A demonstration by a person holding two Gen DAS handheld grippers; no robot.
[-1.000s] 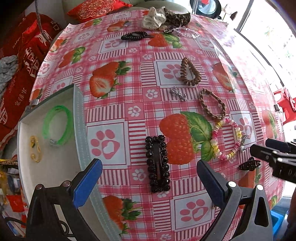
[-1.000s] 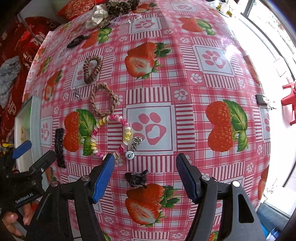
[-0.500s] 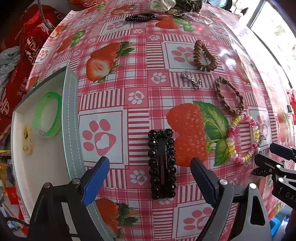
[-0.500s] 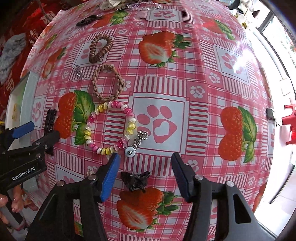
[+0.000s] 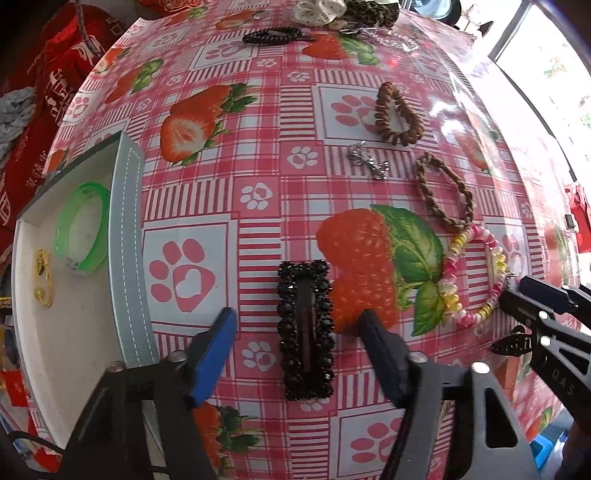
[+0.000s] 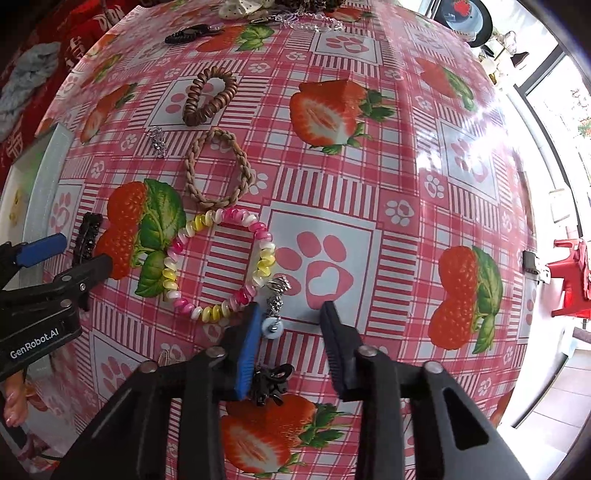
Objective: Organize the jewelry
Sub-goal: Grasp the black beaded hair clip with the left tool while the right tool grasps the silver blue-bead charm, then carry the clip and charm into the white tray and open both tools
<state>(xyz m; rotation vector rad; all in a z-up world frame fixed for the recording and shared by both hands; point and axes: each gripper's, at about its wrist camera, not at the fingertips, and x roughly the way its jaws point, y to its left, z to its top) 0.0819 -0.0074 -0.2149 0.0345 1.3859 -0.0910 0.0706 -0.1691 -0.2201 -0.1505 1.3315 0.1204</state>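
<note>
My left gripper (image 5: pixel 297 319) is open, its fingers on either side of a black beaded hair clip (image 5: pixel 305 330) that lies flat on the strawberry tablecloth. A grey-rimmed white tray (image 5: pixel 127 254) to its left holds a green bangle (image 5: pixel 83 232) and a gold piece (image 5: pixel 42 273). My right gripper (image 6: pixel 288 314) is open, low over the charm (image 6: pixel 275 302) of a pink, yellow and white bead bracelet (image 6: pixel 221 264). A small black claw clip (image 6: pixel 271 382) lies between the right fingers, nearer me. The right gripper also shows in the left wrist view (image 5: pixel 532 299).
A braided brown band (image 6: pixel 218 170), a brown coil hair tie (image 6: pixel 208 96), a small silver piece (image 6: pixel 157 140), a black coil tie (image 6: pixel 186 34) and scrunchies (image 5: pixel 321 11) lie farther back. Red cloth (image 5: pixel 55 85) lies off the table's left. A red stool (image 6: pixel 570 280) stands at right.
Both grippers moved forward and lower. The left fingers now straddle the black clip. The right fingers have narrowed and reached the bracelet's charm end.
</note>
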